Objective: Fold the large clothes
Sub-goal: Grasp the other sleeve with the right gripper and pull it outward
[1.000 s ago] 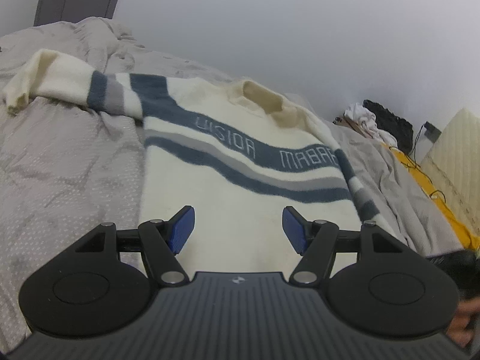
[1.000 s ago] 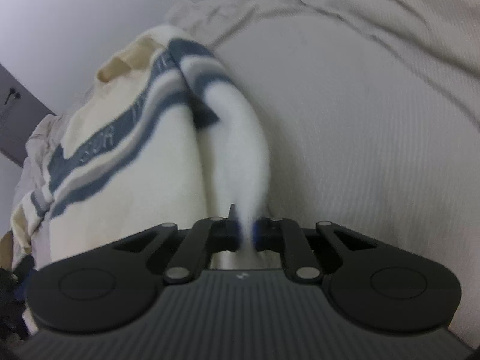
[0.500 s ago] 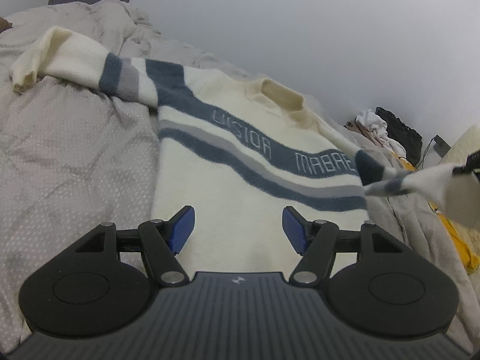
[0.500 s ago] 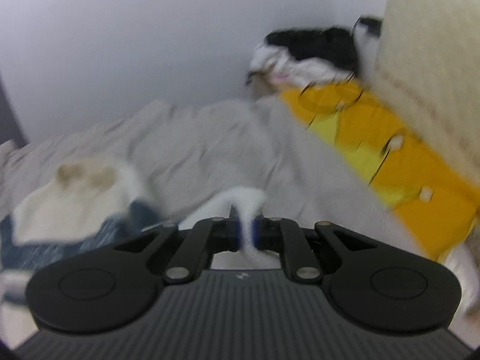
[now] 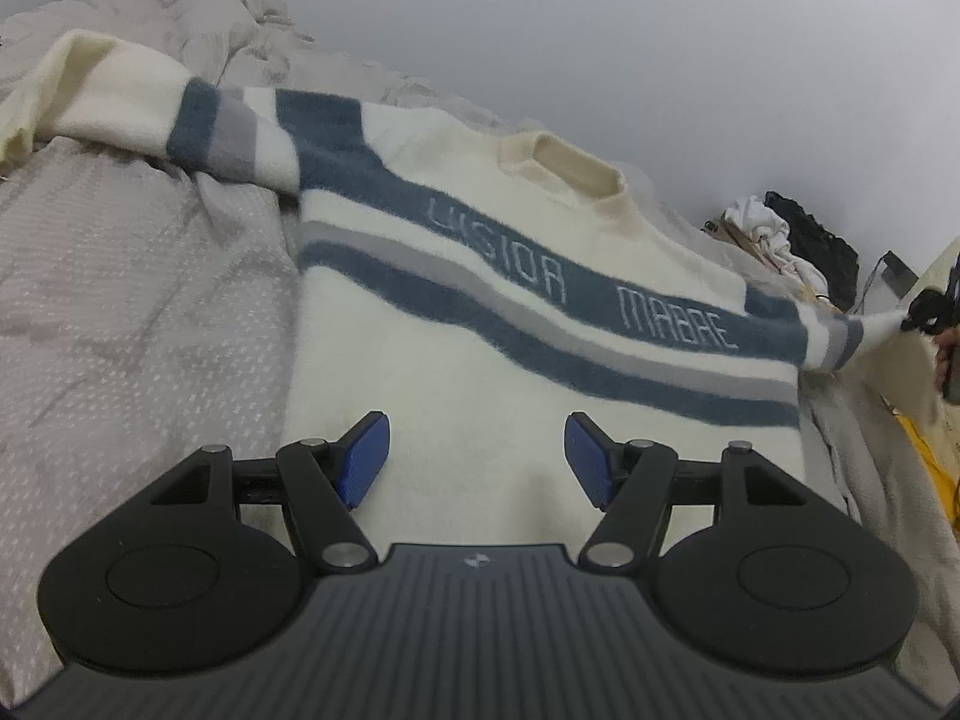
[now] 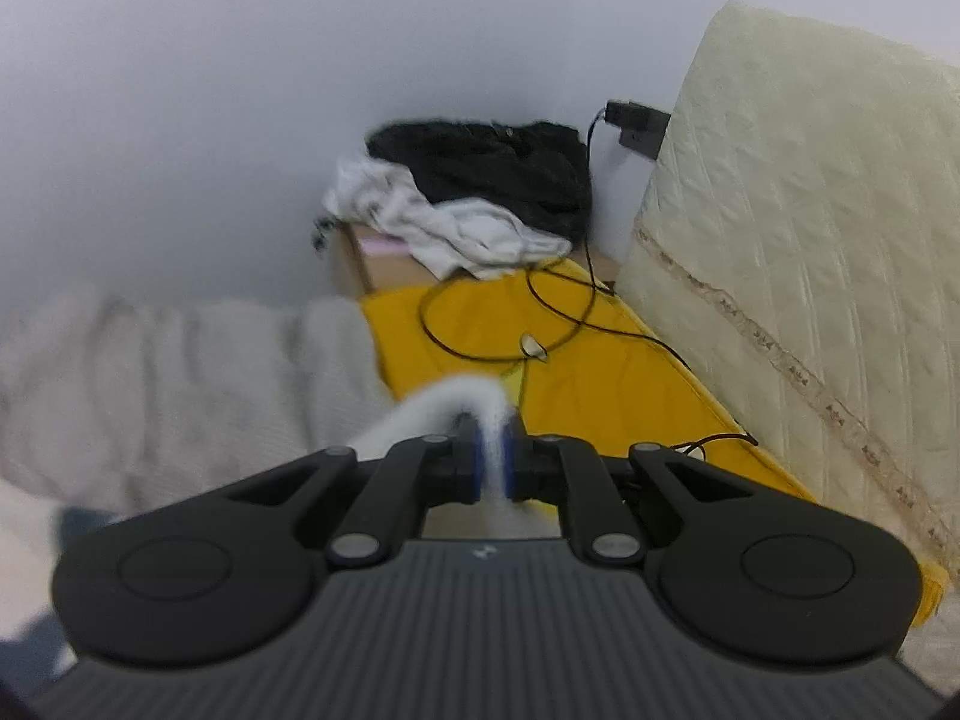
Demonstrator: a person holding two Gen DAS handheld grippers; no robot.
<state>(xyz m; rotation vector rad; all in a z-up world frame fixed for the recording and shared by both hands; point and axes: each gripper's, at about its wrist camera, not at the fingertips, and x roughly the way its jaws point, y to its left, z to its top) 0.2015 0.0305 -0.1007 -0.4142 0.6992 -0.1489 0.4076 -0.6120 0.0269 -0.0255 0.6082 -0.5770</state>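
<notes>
One sleeve (image 5: 840,330) is now pulled out straight, pinched by the right tongs (image 6: 492,462); left tongs (image 5: 477,456) hover spread over the sweater (image 5: 480,372).

Fuzzy knit sweater (image 5: 480,324) on matt, dotted bedspread (image 5: 132,276).

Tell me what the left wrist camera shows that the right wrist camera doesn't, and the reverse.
Only the left wrist view shows the sweater spread flat on the grey bedspread, its lettered blue stripe, collar and far sleeve, and the left gripper open above the hem.

Only the right wrist view shows the right gripper shut on the white sleeve end, plus the yellow sheet, black cable and upright cream mattress.

Both show the pulled sleeve and the black-and-white clothes pile by the wall.
</notes>
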